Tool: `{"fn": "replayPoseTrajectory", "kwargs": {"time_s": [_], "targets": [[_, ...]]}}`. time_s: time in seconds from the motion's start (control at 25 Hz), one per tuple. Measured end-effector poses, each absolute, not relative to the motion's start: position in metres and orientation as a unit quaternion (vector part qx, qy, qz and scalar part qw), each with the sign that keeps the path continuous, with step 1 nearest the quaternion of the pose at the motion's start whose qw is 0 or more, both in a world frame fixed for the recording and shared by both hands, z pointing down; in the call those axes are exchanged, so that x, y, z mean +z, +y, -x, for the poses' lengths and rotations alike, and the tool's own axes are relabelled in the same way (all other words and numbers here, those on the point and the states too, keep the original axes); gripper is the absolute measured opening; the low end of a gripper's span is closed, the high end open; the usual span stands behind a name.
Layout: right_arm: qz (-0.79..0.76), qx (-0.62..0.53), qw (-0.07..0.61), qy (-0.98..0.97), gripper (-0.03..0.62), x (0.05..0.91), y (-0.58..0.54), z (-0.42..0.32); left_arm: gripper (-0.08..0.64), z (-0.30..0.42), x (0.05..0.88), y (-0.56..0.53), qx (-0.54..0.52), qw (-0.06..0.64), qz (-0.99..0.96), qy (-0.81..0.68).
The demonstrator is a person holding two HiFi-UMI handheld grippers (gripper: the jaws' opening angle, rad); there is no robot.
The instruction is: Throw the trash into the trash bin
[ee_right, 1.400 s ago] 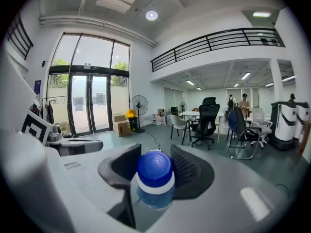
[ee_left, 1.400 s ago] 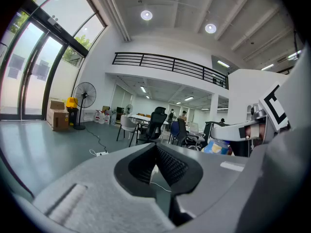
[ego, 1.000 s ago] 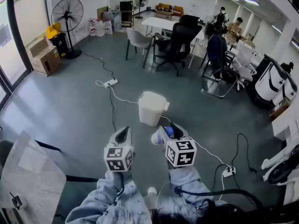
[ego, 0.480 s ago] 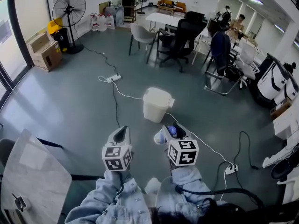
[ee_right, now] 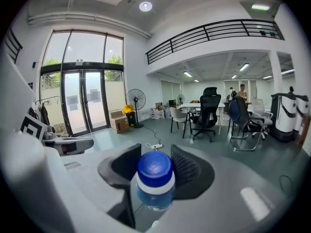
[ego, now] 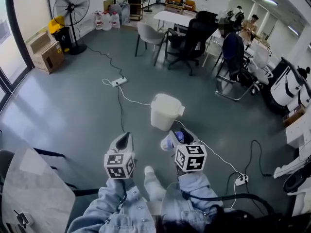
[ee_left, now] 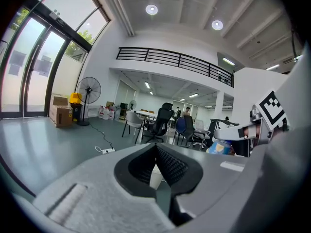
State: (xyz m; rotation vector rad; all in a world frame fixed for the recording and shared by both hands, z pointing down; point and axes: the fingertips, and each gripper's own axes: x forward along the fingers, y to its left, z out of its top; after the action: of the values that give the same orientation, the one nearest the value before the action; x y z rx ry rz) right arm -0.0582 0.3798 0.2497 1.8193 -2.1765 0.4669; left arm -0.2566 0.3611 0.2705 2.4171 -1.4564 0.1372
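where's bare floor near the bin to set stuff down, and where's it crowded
Bare floor lies left of the trash bin, between the black cable and the cardboard box. Crowded: the white cable trails right of the bin, chairs stand behind it.

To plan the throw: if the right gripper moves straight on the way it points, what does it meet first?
Probably the white trash bin on the floor just ahead of the right gripper; depth is unclear.
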Motion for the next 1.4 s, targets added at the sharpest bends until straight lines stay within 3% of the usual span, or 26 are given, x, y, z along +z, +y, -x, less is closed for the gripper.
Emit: {"fn": "replayPoseTrajectory", "kwargs": {"time_s": [0.84, 1.4], "targets": [[-0.611, 0.162, 0.146, -0.761, 0.195, 0.248, 0.134, 0.012, 0.009, 0.219, 0.274, 0.13, 0.043, 0.17, -0.831, -0.528], [-0.652, 0.185, 0.123, -0.725, 0.195, 0.266, 0.063, -0.048, 0.009, 0.154, 0.282, 0.038, 0.067, 0.155, -0.866, -0.471]]}}
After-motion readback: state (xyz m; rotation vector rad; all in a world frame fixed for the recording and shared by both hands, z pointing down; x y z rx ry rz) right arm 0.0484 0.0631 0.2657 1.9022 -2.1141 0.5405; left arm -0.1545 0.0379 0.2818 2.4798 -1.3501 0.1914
